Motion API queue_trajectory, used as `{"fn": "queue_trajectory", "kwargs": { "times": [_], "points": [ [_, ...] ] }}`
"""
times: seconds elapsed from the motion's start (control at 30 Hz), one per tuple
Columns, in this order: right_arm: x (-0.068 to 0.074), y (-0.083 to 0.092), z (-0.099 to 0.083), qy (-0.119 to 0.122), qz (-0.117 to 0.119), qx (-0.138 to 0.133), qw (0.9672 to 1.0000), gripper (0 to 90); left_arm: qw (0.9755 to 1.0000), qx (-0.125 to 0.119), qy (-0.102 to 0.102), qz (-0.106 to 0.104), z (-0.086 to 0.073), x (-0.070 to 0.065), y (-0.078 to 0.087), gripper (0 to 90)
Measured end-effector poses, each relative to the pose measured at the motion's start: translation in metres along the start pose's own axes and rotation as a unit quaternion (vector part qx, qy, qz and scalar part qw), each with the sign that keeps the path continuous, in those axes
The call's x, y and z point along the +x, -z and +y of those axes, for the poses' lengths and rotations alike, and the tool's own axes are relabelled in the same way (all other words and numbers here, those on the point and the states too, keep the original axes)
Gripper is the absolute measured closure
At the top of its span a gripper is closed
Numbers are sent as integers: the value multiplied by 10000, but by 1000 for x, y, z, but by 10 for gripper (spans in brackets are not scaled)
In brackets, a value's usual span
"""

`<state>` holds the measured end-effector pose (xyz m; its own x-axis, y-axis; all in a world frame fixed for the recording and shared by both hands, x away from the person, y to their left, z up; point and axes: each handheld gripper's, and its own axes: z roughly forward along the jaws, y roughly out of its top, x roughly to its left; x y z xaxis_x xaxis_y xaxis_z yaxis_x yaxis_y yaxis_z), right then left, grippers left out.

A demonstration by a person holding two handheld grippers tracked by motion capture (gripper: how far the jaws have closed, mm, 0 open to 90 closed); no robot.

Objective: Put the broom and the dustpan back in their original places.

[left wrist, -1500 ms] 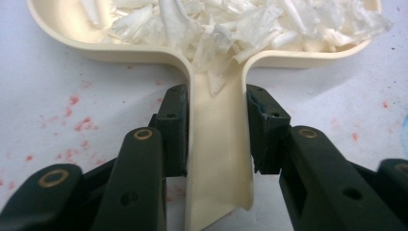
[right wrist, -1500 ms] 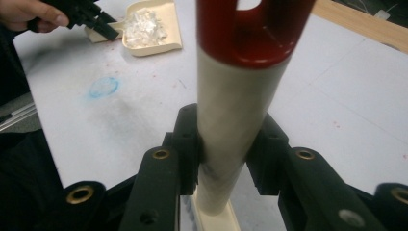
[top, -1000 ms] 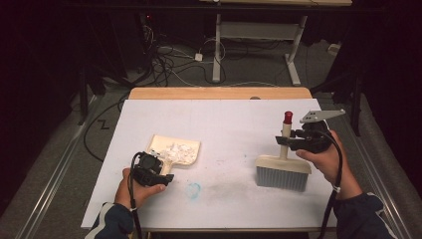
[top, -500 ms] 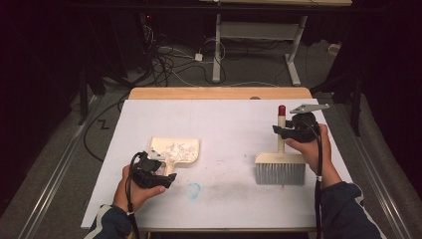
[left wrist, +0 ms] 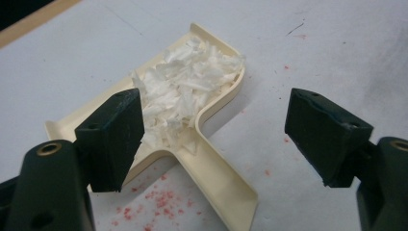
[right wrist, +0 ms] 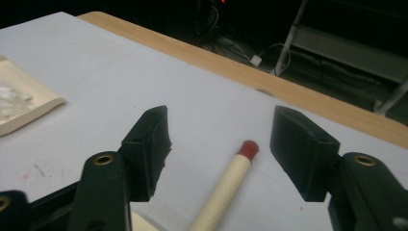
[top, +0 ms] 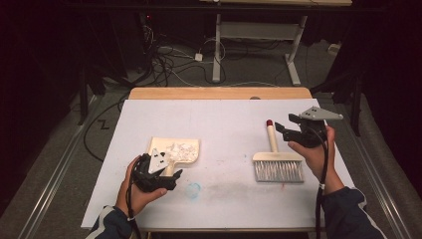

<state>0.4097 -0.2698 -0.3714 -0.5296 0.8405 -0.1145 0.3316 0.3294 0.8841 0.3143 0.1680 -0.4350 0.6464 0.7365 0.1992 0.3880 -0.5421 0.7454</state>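
A cream dustpan (top: 175,148) (left wrist: 211,122) lies on the white table top with white paper shreds (left wrist: 185,89) heaped in it. Its handle (left wrist: 219,180) points at my left gripper (top: 168,167) (left wrist: 211,139). That gripper's jaws have just been opening and stand wide on either side of the handle, without touching it. A brush (top: 277,167) lies flat, its cream handle with a red tip (top: 269,123) (right wrist: 248,149) pointing away from me. My right gripper (top: 284,128) (right wrist: 219,144) hovers at the red tip. Its jaws have just been opening, and the handle lies below the gap, untouched.
The white sheet (top: 224,117) covers a wooden table whose bare far edge (top: 219,93) shows. A bluish smudge (top: 193,189) and red specks (left wrist: 149,207) mark the sheet near the dustpan. Cables and a metal desk frame (top: 219,45) stand on the dark floor beyond.
The brush, held upright on its bristles before, now lies flat and the right gripper has let go of its handle. The left gripper has opened off the dustpan handle and drawn back slightly.
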Motion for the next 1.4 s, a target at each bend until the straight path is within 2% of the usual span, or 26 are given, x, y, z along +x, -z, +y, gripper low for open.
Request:
{"fn": "queue_trajectory", "kwargs": {
  "times": [0.03, 0.07, 0.1, 0.13, 0.27, 0.43, 0.53, 0.57, 0.6, 0.63, 0.67, 0.73, 0.77, 0.83, 0.93, 0.97, 1.23, 1.33, 1.4],
  "points": [
    [2, 4, -2, 84, 27, -78, 9999, 372, 10000, -63, -37, -2, 0, -1, 0, 198],
    [5, 7, -4, 111, 31, -139, 9998, 364, 9999, -112, 34, -54, -1, -3, 1, 197],
    [7, 11, -6, 147, 44, -217, 9996, 344, 9997, -231, -17, -28, -1, -3, 0, 197],
    [10, 14, -8, 160, 85, -282, 9994, 328, 9996, -256, 24, -66, -2, -5, 1, 197],
    [22, 26, -18, 380, 120, -460, 9981, 279, 9989, -469, -64, 1, -7, -11, 2, 197],
    [36, 40, -36, 474, 322, -643, 9963, 236, 9990, -439, -109, 35, -16, -13, -1, 197],
    [42, 47, -47, 615, 253, -700, 9953, 234, 9991, -428, -46, 4, -20, -16, -1, 197],
    [44, 50, -51, 596, 249, -736, 9952, 227, 9988, -475, -90, 5, -21, -16, -2, 197],
    [45, 52, -56, 597, 253, -734, 9952, 223, 9989, -464, 5, -52, -24, -18, -2, 197],
    [46, 54, -61, 570, 258, -742, 9953, 222, 9987, -499, -24, -64, -26, -18, -2, 197],
    [47, 56, -67, 540, 233, -777, 9952, 219, 9990, -427, 44, -112, -29, -20, -3, 197],
    [48, 59, -78, 596, 222, -696, 9955, 208, 9994, -330, -16, -143, -32, -23, -4, 197],
    [48, 60, -84, 564, 176, -688, 9959, 209, 9993, -335, -44, -141, -34, -24, -3, 197],
    [48, 62, -95, 411, 233, -627, 9969, 206, 9993, -347, -102, -109, -36, -25, -2, 197],
    [49, 63, -106, 511, 110, -478, 9975, 210, 9992, -390, 5, -90, -37, -24, 0, 197],
    [49, 64, -108, 530, 94, -459, 9975, 210, 9990, -434, -45, -56, -37, -24, 0, 197],
    [56, 67, -109, 667, 59, -476, 9966, 215, 9991, -402, -148, -25, -38, -26, 1, 193],
    [59, 70, -108, 720, 38, -545, 9959, 216, 9989, -467, -66, -40, -37, -25, 1, 191],
    [61, 71, -108, 782, -17, -525, 9956, 217, 9991, -406, -115, -18, -36, -25, 0, 191]
  ]
}}
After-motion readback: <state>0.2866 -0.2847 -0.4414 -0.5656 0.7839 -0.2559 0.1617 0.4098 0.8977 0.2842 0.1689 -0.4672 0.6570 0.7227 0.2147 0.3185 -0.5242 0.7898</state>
